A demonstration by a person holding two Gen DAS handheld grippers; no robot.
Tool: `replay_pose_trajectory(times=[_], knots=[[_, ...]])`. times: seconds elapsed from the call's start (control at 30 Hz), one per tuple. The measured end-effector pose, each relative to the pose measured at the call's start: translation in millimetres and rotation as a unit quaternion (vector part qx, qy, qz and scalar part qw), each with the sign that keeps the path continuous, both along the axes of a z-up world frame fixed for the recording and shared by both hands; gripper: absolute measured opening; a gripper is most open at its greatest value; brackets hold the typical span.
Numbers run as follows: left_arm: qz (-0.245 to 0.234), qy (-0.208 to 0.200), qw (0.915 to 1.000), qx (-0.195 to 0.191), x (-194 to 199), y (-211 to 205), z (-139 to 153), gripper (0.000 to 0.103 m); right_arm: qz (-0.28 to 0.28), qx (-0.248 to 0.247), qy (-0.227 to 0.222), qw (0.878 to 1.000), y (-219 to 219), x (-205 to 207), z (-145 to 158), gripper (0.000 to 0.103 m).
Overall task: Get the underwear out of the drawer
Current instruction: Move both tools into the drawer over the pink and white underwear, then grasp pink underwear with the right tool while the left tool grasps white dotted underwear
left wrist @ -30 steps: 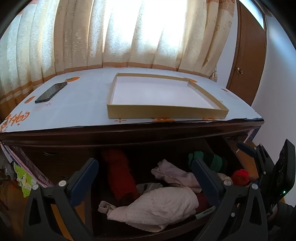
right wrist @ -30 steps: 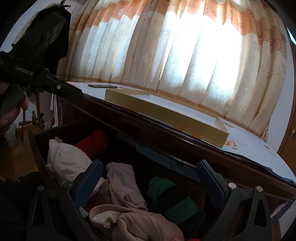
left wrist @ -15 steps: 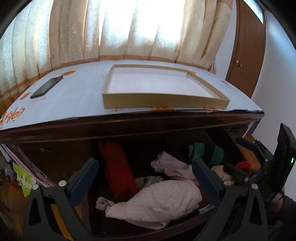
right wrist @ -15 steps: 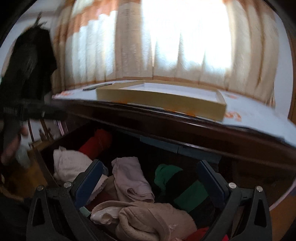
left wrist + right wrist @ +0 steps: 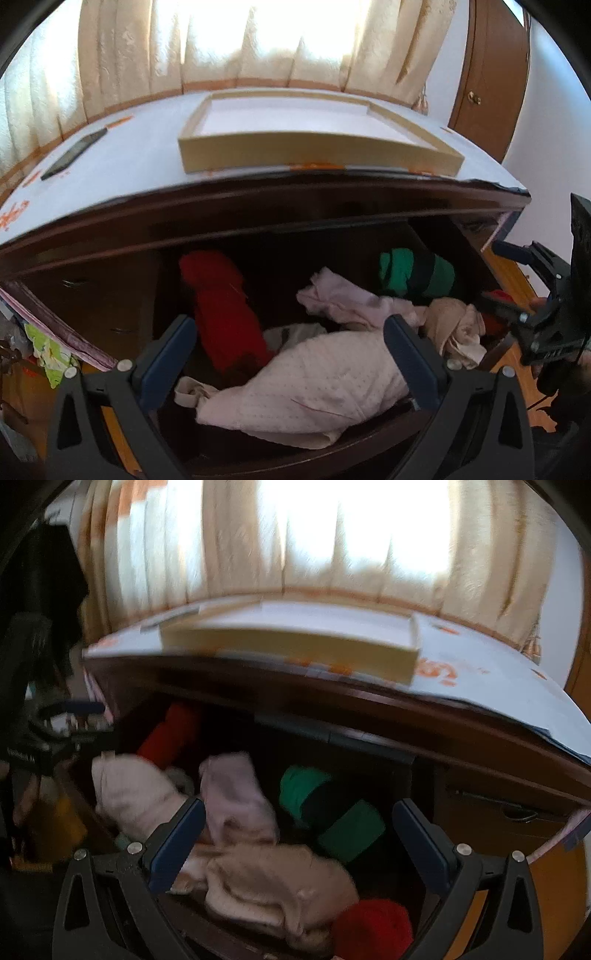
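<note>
Since the earlier frames both grippers have come closer to the open drawer [image 5: 325, 446], and the right wrist view has swung so that it now faces the drawer more directly. The left gripper [image 5: 288, 354] hovers above the front edge of the drawer, its jaws spread wide and holding nothing. Between its fingers lies the dotted pink underwear [image 5: 314, 387], at the front left of the drawer, close to the front wall. The right gripper [image 5: 299, 838] also has its jaws released and empty, above a beige garment [image 5: 273, 882] at the front right. Behind them lie a pale pink garment [image 5: 236, 794], a red rolled cloth [image 5: 221, 306] and a green and black roll [image 5: 417, 273]. The worktop [image 5: 122, 155] overhangs the back of the drawer, so free room is only at the front half. On the worktop stand a shallow cardboard tray [image 5: 314, 155], near the front edge, and a phone [image 5: 74, 153] well apart on the left.
</note>
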State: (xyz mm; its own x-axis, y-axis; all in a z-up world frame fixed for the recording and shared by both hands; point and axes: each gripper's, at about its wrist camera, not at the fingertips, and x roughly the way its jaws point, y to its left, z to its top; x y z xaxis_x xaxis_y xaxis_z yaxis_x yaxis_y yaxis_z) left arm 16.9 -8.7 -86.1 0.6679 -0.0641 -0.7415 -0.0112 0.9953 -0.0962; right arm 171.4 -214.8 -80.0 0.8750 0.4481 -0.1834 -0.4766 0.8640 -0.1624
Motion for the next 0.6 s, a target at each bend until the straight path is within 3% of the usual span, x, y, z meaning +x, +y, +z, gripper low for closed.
replay_pose_trajectory(times=[0.17,0.43,0.5,0.57,0.6], knots=[[-0.006,0.015,0.9999,-0.004,2.5,-1.1,-6.9,0.103,0.006,-0.034,0.047,0.998,14.0,4.9,-11.8,0.102],[-0.009,0.034,0.9993,-0.015,5.9,-0.6,-17.5,0.103,0.006,-0.024,0.108,0.994,12.0,17.5,-21.1,0.102],[-0.012,0.036,0.9992,-0.014,6.1,-1.9,-18.6,0.103,0.006,-0.022,0.125,0.992,11.1,21.5,-24.0,0.097],[-0.014,0.039,0.9991,-0.013,6.3,-3.4,-19.8,0.103,0.009,-0.023,0.136,0.990,13.4,24.8,-26.3,0.081],[-0.015,0.040,0.9990,-0.012,6.2,-3.9,-20.2,0.103,0.013,-0.020,0.143,0.989,12.9,26.1,-27.6,0.079]])
